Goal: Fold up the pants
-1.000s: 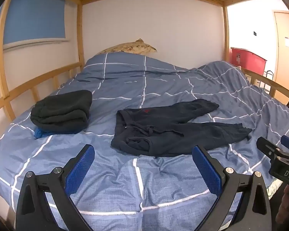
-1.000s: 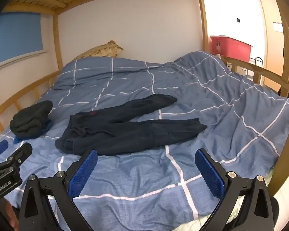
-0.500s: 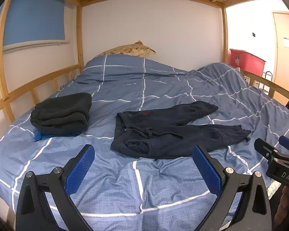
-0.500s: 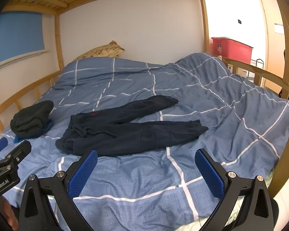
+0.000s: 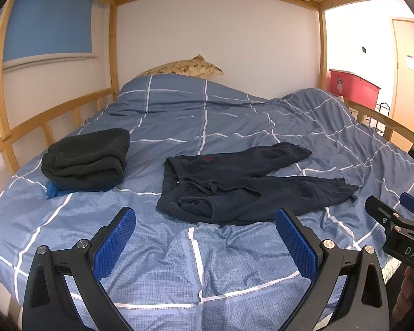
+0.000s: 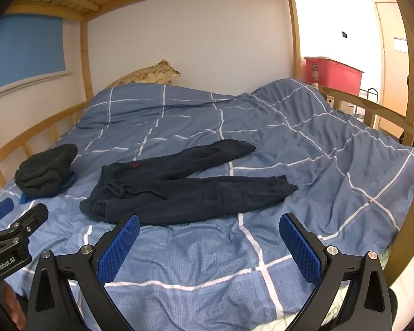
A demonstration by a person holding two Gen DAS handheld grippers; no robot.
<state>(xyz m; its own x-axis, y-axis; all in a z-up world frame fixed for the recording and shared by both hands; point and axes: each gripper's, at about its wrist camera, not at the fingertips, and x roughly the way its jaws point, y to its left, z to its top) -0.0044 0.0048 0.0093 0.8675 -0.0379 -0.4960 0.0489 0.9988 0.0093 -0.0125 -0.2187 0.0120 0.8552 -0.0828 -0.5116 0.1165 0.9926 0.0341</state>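
Pants [image 5: 243, 182] lie unfolded mid-bed [image 5: 207, 262], waistband left, legs splayed right. Left tool [image 5: 205, 244] and right tool [image 6: 209, 244] are held wide open, empty, near the bed's edge. Soft, limp fleece is expected; grip is advised at waistband and cuffs.

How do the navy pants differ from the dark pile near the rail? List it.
The navy pants lie spread out with both legs splayed apart; the dark pile is folded into a thick, compact stack. The pants lie directly on the duvet; the pile sits on something blue. The pants are mid-bed; the pile is near the wooden side rail. Both are dark fabric, and neither gripper touches them.
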